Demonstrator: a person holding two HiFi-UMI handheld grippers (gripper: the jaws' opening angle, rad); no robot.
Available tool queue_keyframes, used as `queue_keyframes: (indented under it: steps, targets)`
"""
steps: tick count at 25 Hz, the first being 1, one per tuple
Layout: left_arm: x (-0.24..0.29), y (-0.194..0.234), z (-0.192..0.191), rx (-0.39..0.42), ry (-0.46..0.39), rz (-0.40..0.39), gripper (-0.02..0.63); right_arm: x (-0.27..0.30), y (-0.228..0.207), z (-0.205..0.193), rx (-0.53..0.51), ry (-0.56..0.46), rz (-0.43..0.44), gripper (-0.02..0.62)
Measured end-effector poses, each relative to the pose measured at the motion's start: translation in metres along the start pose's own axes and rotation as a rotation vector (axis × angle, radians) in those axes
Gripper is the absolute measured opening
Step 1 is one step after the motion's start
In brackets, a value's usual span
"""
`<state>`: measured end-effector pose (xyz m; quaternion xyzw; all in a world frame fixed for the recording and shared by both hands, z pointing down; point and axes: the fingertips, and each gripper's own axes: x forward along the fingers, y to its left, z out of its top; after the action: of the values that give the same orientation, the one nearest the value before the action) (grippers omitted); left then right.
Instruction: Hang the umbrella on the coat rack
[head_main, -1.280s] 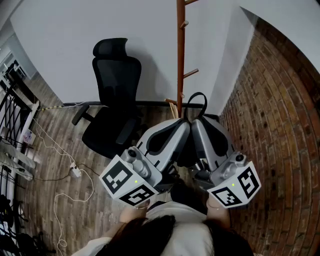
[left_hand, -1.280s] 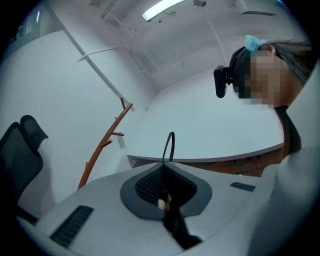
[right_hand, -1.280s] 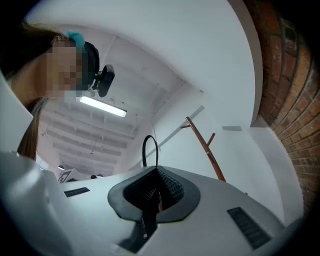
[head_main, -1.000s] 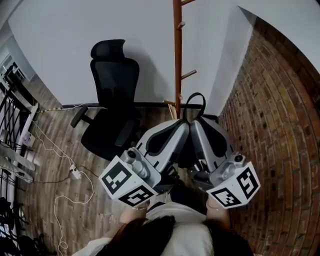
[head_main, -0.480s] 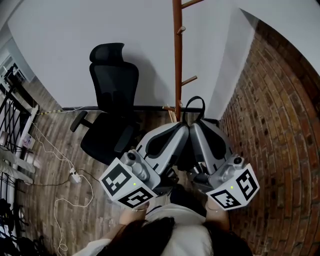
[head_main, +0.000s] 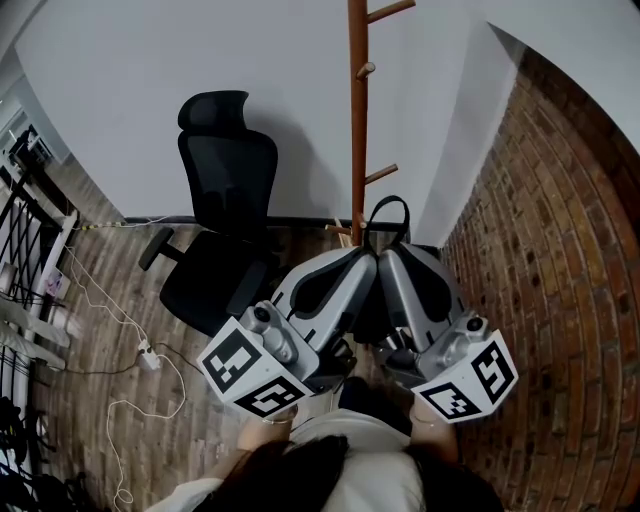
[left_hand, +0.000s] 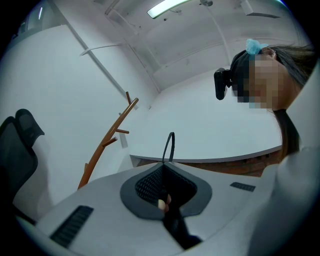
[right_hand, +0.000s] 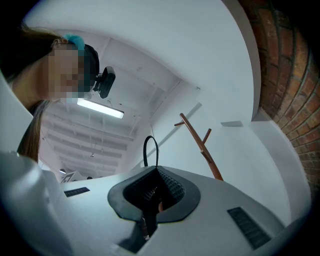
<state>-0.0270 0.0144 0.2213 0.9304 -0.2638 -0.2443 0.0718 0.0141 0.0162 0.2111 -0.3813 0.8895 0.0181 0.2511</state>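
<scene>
Both grippers are held side by side and point up at the wooden coat rack (head_main: 357, 120). The left gripper (head_main: 362, 256) and the right gripper (head_main: 388, 256) are each shut on a dark umbrella (head_main: 364, 312) pressed between them. Only its black strap loop (head_main: 386, 214) rises clear of the jaw tips. This loop stands just right of the rack's pole, a little below a short peg (head_main: 380, 175). In the left gripper view the loop (left_hand: 170, 145) rises from the shut jaws, with the rack (left_hand: 107, 145) to the left. In the right gripper view the loop (right_hand: 150, 146) stands left of the rack (right_hand: 202, 147).
A black office chair (head_main: 225, 190) stands left of the rack against the white wall. A brick wall (head_main: 545, 250) closes the right side. Cables and a power strip (head_main: 150, 357) lie on the wooden floor at left, beside a metal frame (head_main: 25, 230).
The rack and chair have slid lower in the head view, so more of the pole shows. The strap loop now sits closer beneath the short peg. Both grippers stay shut.
</scene>
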Motion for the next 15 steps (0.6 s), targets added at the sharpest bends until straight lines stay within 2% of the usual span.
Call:
queue_keyframes:
  steps: [15]
  targets:
    - [0.037,0.029,-0.005,0.017,-0.014,0.017,0.011,0.022,-0.044,0.001,0.016,-0.006,0.044,0.035]
